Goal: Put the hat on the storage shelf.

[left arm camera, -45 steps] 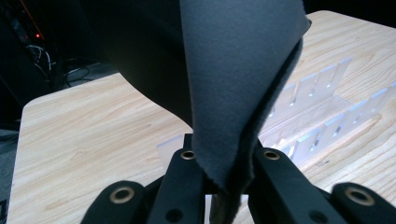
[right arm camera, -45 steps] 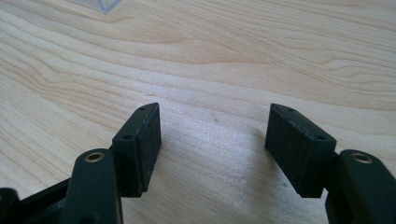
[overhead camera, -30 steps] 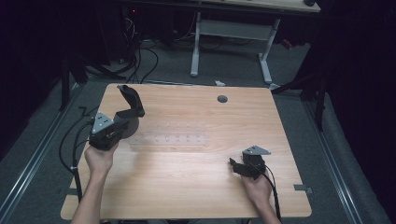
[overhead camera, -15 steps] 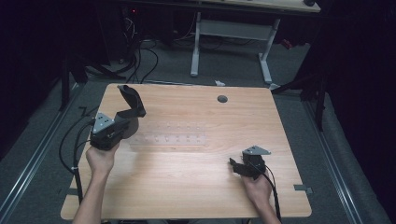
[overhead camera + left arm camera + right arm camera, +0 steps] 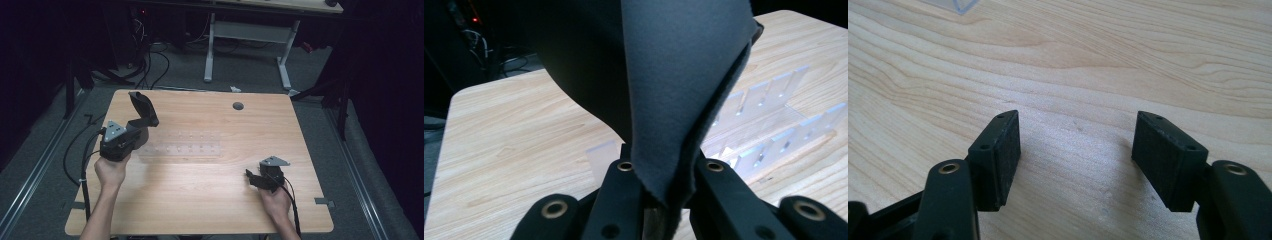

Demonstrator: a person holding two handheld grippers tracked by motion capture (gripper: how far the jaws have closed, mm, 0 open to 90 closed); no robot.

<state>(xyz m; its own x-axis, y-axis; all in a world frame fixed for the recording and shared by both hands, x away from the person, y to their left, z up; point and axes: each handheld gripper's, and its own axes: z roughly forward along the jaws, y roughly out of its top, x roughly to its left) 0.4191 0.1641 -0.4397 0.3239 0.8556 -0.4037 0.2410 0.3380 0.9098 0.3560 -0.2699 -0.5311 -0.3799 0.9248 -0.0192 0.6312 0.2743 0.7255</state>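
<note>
Nearest you, your right gripper (image 5: pixel 255 179) rests low on the pale wood-grain table (image 5: pixel 210 200), its black jaws standing apart with bare tabletop between the pads (image 5: pixel 1007 150); it holds nothing and sits well apart from the work.

Farther out at your left, your left gripper (image 5: pixel 663 200) is clamped on the lower edge of a dark grey, soft, folded felt-like pouch (image 5: pixel 674 85), which stands up from the jaws and leans toward the table's far left corner (image 5: pixel 142 107).

Just beside it, toward the table's middle, lies a clear plastic slotted rack (image 5: pixel 182 146), flat on the wood, its upright dividers showing beyond the pouch (image 5: pixel 774 105).

Risks, as judged from this pose: the grip takes only a narrow strip of the pouch's hem, so a quick swing could let the fabric slide out. The limp body may flop or fold as you lower it and miss a slot. The rack is light and unrestrained; a push from the pouch or jaws could skid it, since your right gripper is not steadying it.
</note>
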